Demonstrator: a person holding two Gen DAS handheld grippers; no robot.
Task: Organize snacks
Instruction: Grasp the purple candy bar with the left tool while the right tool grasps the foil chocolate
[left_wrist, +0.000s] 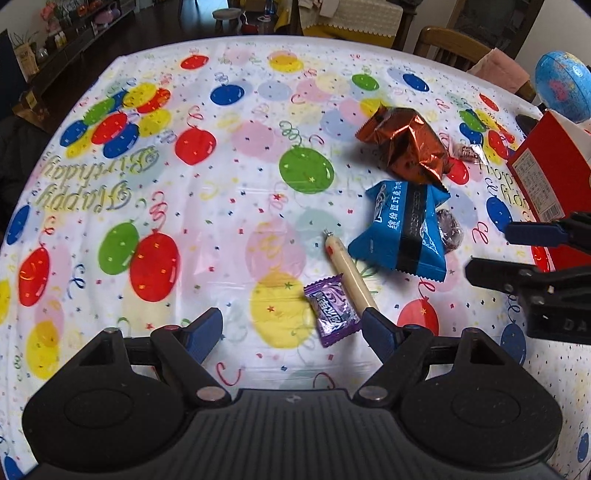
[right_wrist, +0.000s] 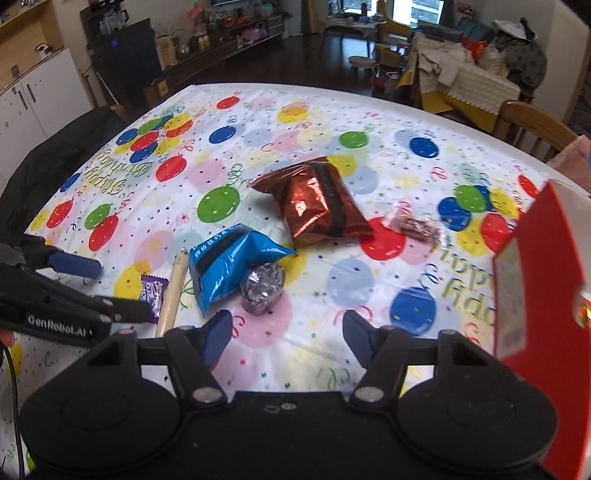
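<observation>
light: soft daylight | glare: foil wrappers | edges: fisheye-bent, dark corners | focus: sharp

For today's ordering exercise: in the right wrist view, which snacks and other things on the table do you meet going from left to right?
Purple candy → pale stick → blue packet → brown foil bag → small clear-wrapped candy → red box. The foil-wrapped sweet is left out, since it overlaps the blue packet.
</observation>
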